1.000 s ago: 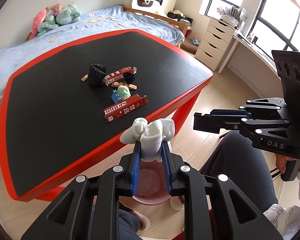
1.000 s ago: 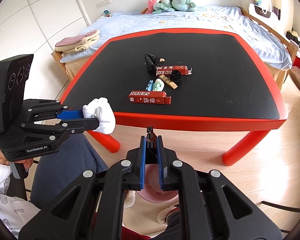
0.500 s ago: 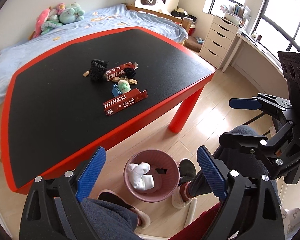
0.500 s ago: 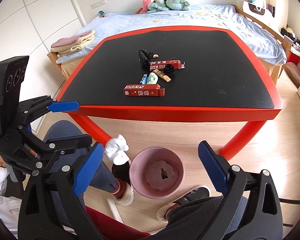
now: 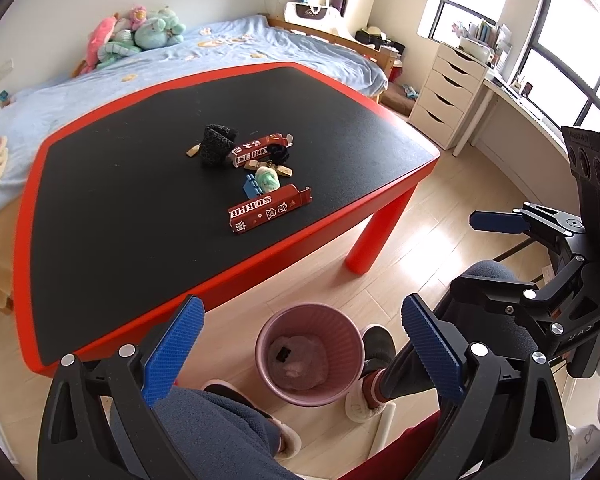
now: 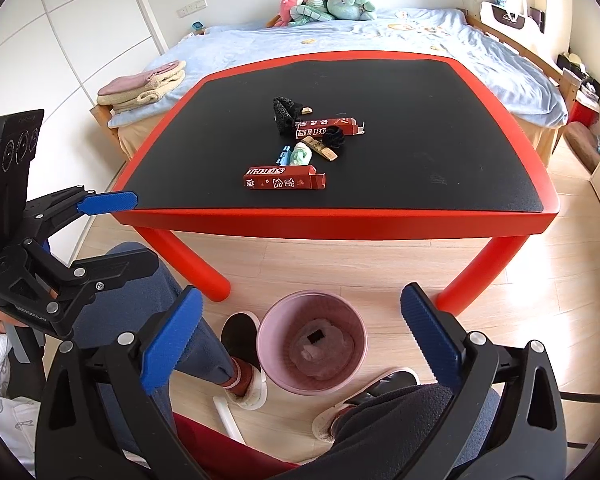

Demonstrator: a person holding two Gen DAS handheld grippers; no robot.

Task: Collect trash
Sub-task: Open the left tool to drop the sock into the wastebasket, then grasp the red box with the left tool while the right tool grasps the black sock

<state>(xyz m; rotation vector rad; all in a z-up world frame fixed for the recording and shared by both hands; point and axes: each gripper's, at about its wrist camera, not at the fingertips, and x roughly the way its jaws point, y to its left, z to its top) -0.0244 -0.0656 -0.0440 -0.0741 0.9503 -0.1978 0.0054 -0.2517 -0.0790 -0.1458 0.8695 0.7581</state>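
table [image 5: 236, 272] far leg hidden, bin [image 6: 274, 368] contents blurred, indistinct

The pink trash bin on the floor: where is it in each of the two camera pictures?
Left wrist view: pink bin, bottom centre, between the open blue fingers.
Right wrist view: pink bin, bottom centre, below the table's front edge.
Shared landmark: red box nearest that edge.

We are in a home bedroom, likely a child's: a bed [image 6: 380, 36] with a pale blue cover and plush toys [image 6: 324, 2] at its head, a white chest of drawers [image 5: 446, 92] below the window [image 5: 556, 36], folded blankets [image 6: 144, 84], a low red-edged worktop [image 6: 420, 220], and light wood flooring [image 6: 340, 264].
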